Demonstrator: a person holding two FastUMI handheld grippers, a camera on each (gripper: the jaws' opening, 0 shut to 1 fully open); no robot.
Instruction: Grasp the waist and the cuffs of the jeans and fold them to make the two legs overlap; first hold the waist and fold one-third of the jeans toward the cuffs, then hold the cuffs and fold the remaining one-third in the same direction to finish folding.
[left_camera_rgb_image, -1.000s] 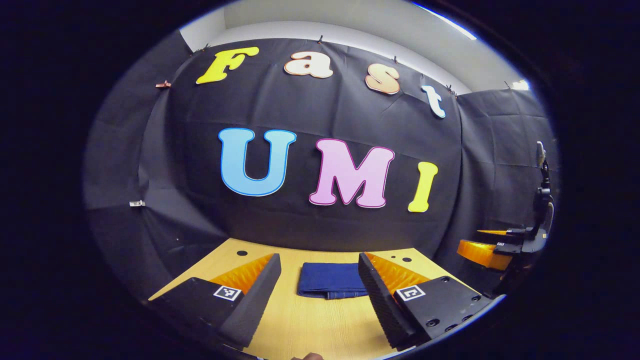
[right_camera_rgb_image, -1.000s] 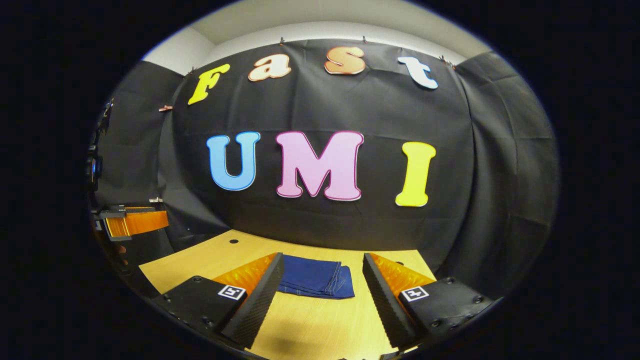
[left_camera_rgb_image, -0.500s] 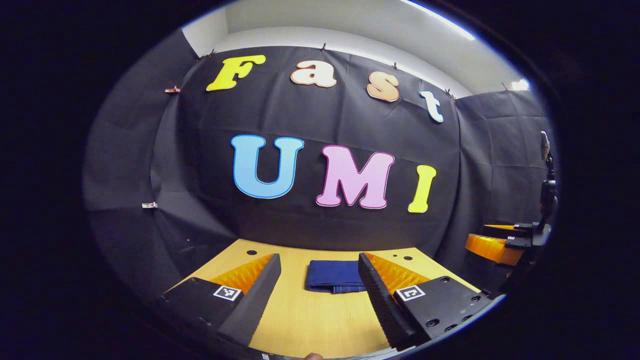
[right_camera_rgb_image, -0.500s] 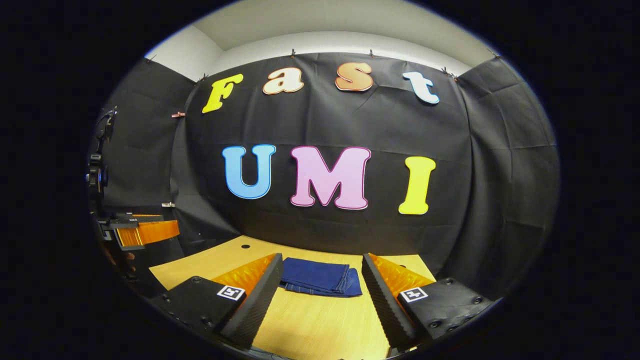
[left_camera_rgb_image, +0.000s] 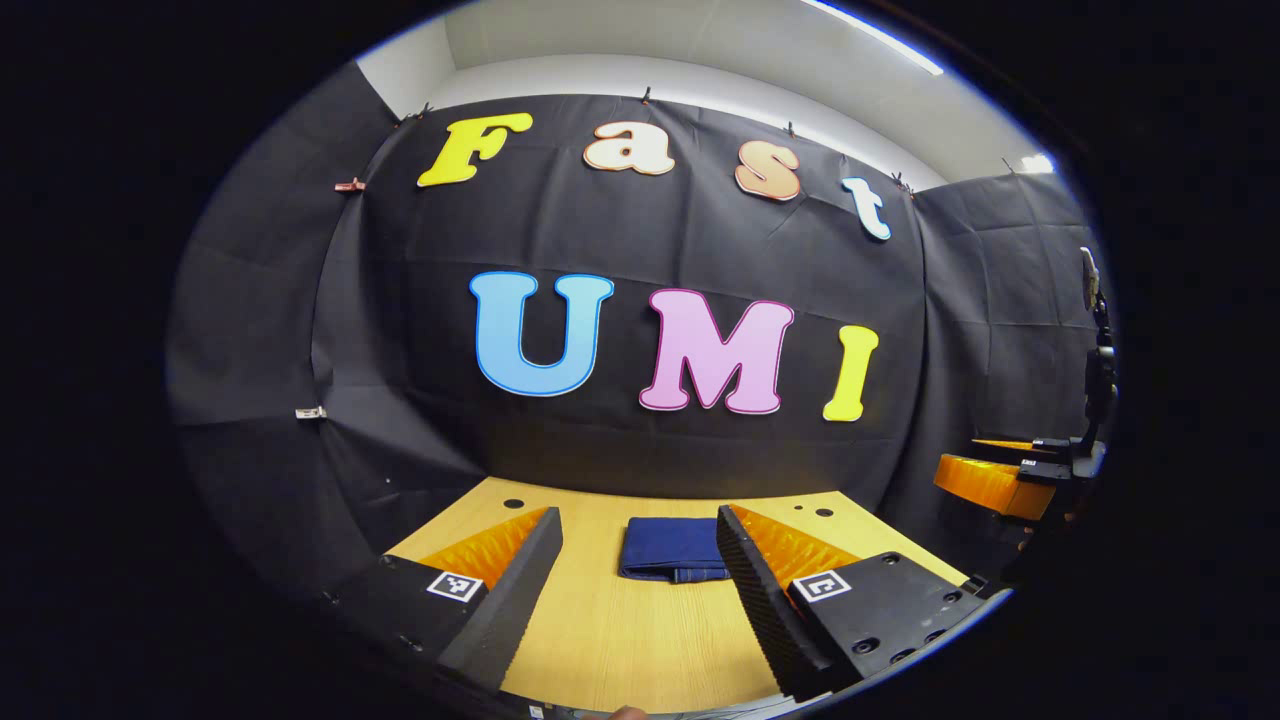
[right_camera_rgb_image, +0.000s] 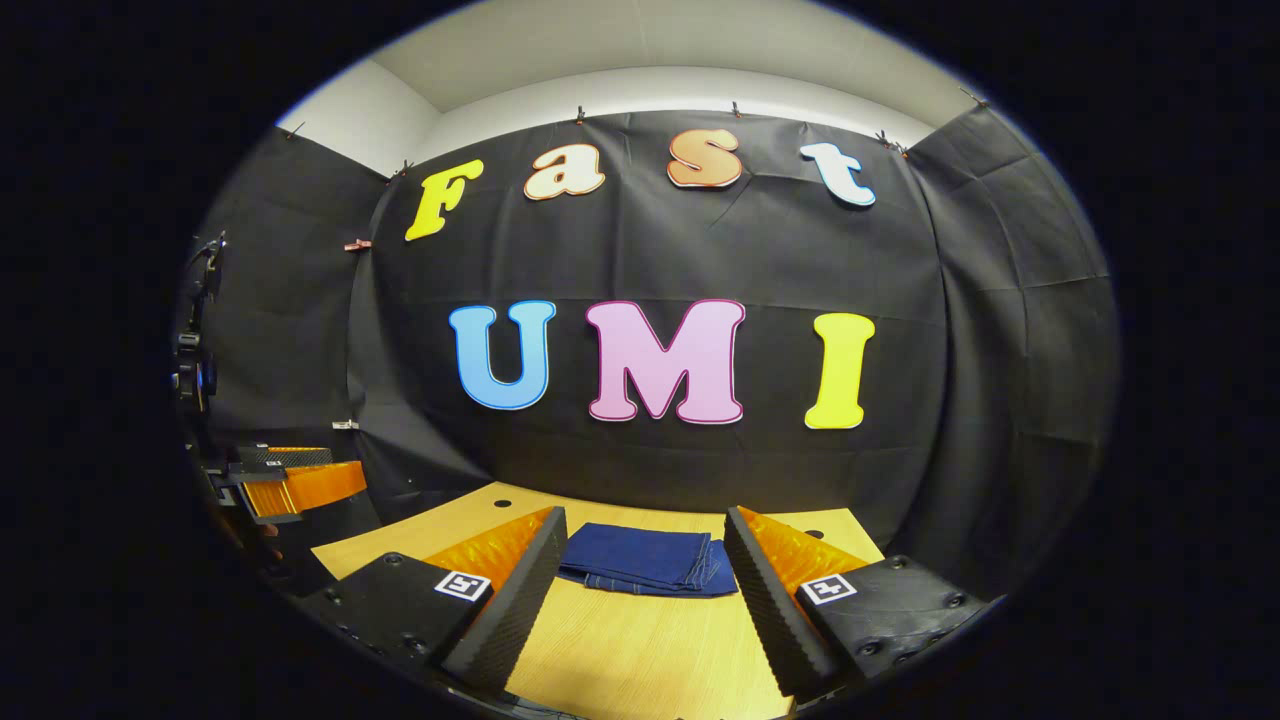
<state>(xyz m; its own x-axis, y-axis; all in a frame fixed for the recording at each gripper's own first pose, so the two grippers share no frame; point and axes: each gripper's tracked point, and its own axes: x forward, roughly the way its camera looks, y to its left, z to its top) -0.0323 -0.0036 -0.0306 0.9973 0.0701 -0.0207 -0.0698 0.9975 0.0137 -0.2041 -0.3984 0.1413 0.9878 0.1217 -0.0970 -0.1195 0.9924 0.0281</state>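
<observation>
The dark blue jeans (left_camera_rgb_image: 673, 549) lie folded into a small flat stack near the far edge of the wooden table (left_camera_rgb_image: 620, 630); in the right gripper view the jeans (right_camera_rgb_image: 645, 558) show layered edges at their right end. My left gripper (left_camera_rgb_image: 640, 590) is open, held back from the jeans with nothing between its fingers. My right gripper (right_camera_rgb_image: 645, 595) is open too, also short of the jeans and holding nothing. The right gripper (left_camera_rgb_image: 1010, 475) shows at the right edge of the left gripper view. At the left edge of the right gripper view is the left gripper (right_camera_rgb_image: 290, 480).
The black cloth wall rises right behind the table (right_camera_rgb_image: 640, 650). Small round holes (left_camera_rgb_image: 513, 503) mark the tabletop near its far corners. Bare wood lies between each gripper and the jeans.
Both grippers have drawn back and tilted up a little; the folded jeans look smaller and farther away. The jeans have not moved on the table.
</observation>
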